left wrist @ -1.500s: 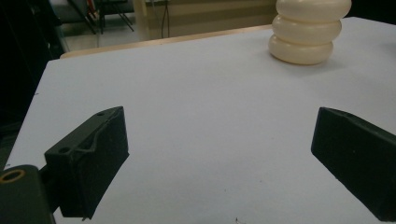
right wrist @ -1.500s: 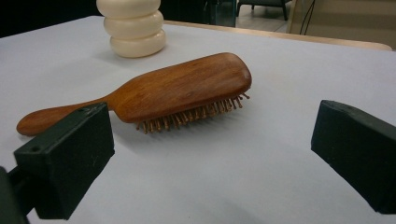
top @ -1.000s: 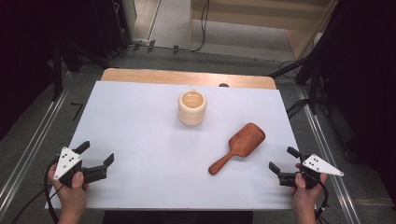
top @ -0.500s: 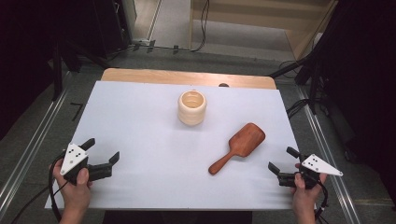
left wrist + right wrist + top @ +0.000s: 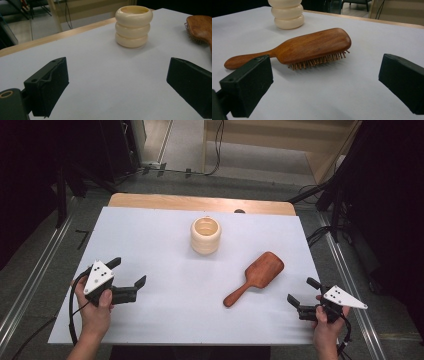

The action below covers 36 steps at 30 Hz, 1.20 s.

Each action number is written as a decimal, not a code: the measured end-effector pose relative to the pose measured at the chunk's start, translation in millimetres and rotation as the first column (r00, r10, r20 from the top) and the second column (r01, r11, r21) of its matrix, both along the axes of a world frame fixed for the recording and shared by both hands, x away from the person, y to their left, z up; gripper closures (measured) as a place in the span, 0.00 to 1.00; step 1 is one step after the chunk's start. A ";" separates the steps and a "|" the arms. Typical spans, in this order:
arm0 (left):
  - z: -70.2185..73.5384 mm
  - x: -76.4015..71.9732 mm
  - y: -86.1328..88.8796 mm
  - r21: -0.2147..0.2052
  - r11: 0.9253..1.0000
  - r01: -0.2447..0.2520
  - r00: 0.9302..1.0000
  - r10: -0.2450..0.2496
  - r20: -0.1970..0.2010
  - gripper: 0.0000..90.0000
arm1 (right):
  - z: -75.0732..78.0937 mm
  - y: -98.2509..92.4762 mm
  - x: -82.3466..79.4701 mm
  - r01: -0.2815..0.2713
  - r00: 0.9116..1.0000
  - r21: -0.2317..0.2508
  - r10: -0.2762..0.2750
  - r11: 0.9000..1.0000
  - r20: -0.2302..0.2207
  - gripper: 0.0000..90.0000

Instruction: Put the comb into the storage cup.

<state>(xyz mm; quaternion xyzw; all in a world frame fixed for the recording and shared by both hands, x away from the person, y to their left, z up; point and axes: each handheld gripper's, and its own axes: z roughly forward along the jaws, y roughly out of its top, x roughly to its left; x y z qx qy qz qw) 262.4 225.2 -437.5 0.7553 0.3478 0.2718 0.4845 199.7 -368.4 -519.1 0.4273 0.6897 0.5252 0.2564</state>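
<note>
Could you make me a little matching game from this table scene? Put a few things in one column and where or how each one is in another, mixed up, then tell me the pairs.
Things:
1. cup
2. hairbrush
3. left gripper
4. right gripper

Descriptions:
A. lies bristles down, handle toward the near edge
B. stands upright near the table's far middle
C. open and empty, at the near right corner
D. open and empty, at the near left, pointed toward the cup

Pairs: 1-B, 2-A, 3-D, 4-C
</note>
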 end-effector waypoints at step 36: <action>8.4 28.5 -104.2 0.070 0.979 0.192 0.981 -0.189 -0.054 0.05 | -0.4 -0.2 0.7 -0.019 1.000 -0.003 0.019 1.000 0.008 0.00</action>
